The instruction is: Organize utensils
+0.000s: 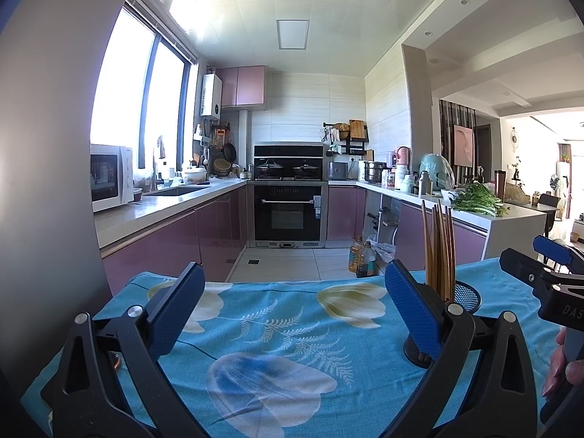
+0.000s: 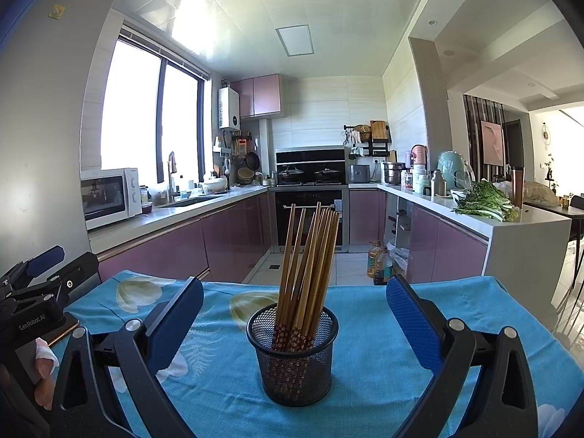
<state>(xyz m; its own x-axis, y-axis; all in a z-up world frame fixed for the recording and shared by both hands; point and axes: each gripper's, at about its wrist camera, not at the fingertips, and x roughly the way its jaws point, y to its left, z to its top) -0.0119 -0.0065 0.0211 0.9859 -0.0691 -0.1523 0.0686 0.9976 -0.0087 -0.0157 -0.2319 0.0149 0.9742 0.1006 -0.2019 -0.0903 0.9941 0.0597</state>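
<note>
Right wrist view: chopsticks [image 2: 308, 266] upright in mesh cup [image 2: 294, 361], both grippers wide, empty

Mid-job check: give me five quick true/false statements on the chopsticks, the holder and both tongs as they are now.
1. The brown wooden chopsticks stand in the black wire-mesh cup. True.
2. The right tongs are shut on the chopsticks. False: they are open, the cup between the fingers.
3. The left tongs are open and empty. True.
4. The cup lies tipped over. False: it stands upright.
5. The cup stands on a blue floral cloth. True.
</note>
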